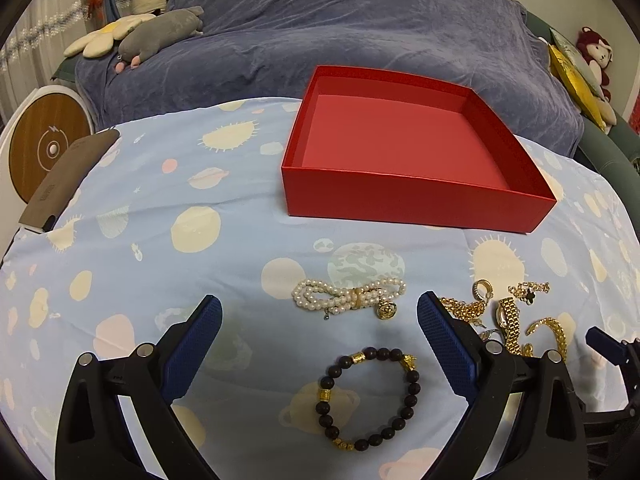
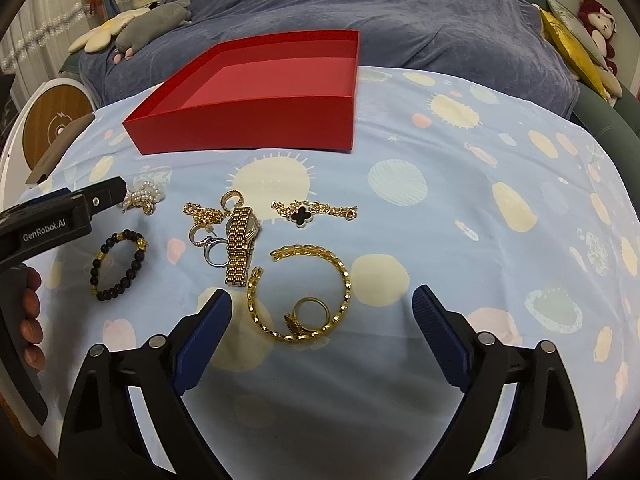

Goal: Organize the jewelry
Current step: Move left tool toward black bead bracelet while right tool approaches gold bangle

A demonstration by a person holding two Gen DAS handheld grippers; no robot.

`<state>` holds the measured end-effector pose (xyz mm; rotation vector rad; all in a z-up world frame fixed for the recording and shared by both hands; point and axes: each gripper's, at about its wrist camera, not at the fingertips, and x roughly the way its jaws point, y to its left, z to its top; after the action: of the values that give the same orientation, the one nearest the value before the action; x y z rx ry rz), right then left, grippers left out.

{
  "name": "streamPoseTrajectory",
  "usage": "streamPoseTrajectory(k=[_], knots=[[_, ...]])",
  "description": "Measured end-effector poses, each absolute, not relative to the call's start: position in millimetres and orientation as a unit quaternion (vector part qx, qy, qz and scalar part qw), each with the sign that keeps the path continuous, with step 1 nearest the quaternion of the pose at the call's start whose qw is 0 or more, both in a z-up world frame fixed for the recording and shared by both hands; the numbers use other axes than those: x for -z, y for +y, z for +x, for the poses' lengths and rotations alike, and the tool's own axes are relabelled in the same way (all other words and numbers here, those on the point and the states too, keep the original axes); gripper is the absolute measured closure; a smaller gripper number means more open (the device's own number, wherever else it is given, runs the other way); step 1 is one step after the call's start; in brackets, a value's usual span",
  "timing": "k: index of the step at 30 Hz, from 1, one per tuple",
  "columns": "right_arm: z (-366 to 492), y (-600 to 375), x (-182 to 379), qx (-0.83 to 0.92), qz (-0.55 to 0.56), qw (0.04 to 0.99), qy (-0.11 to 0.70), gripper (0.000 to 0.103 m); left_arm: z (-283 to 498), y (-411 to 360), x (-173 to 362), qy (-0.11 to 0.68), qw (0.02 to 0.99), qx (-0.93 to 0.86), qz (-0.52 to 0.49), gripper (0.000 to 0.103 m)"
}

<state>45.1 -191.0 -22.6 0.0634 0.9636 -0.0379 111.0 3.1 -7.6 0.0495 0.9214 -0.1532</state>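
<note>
An empty red box [image 1: 416, 196] [image 2: 248, 124] stands on the patterned blue cloth. My left gripper [image 1: 320, 312] is open above a dark bead bracelet [image 1: 370, 396] [image 2: 120, 264], which lies between its fingers, untouched. A pearl bracelet [image 1: 348, 298] [image 2: 144, 196] lies just beyond. My right gripper [image 2: 322, 304] is open over a gold chain bangle [image 2: 304, 292] with a gold ring [image 2: 308, 312] inside it. Farther off lie a gold watch [image 2: 240, 244] [image 1: 510, 320], a clover bracelet [image 2: 312, 210], a gold chain [image 2: 204, 214] and hoop earrings.
A hand [image 2: 32, 320] holds the left gripper's handle at the left edge of the right wrist view. Behind the cloth lies a blue-grey blanket [image 1: 360, 32] with plush toys [image 1: 160, 36]. A round wooden device [image 1: 48, 144] stands at far left.
</note>
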Motion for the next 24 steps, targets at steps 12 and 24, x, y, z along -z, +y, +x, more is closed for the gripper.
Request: streamPoseTrajectory(k=[12,24], knots=[[52.6,-185.9,28.1,0.003,0.017,0.885,0.465,0.047,104.6,-1.9,20.5,0.457,0.884,0.081,0.044,0.008],[28.7,-192.9,-0.2,-0.016,0.031,0.903,0.428,0.047,66.8,15.6,32.3,0.455,0.882,0.110,0.057,0.008]])
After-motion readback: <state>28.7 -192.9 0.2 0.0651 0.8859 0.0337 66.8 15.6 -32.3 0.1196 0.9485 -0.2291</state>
